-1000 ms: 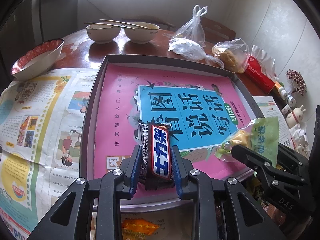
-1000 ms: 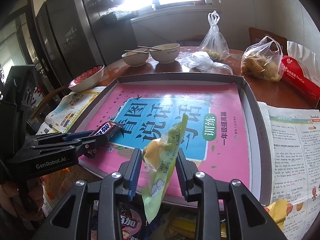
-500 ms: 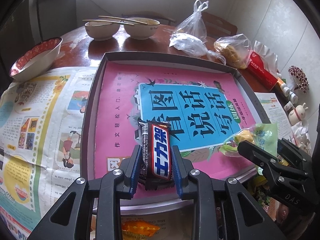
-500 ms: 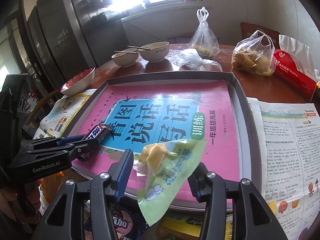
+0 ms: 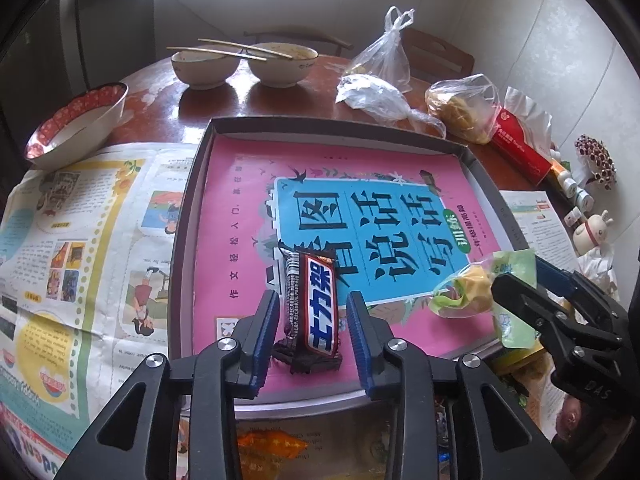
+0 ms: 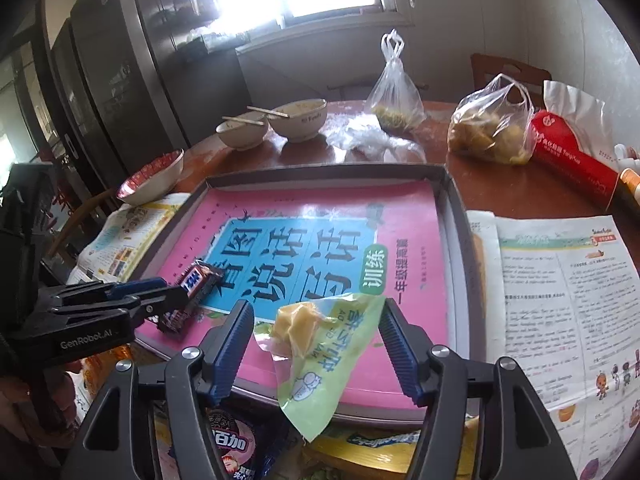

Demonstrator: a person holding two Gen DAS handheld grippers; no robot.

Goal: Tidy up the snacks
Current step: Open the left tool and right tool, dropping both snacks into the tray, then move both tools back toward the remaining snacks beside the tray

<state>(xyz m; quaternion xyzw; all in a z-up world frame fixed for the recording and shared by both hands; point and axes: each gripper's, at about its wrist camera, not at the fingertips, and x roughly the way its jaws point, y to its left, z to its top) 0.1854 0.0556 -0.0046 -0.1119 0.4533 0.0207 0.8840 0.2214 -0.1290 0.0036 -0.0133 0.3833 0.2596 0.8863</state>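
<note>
The left hand-held gripper has just been opening; its jaws stand slightly apart around the chocolate bar, which lies on the pink book inside the grey tray, near the tray's near edge toward the left corner. The gaps between the pads and the wrapper are narrow, so a withdrawal that drifts sideways could catch the wrapper and drag the bar back over the rim. Farther right, the right hand-held gripper has also just been opening; its jaws stand wide on either side of the green snack packet, and neither pad presses on it. That packet is the bigger worry, in my judgement: it lies across the tray's near edge, its yellow contents over the book but its tail hanging past the rim above other snack packs below. Released like this it could tip or slide off the edge, and a careless pull-back of the jaws could flick it out.
</note>
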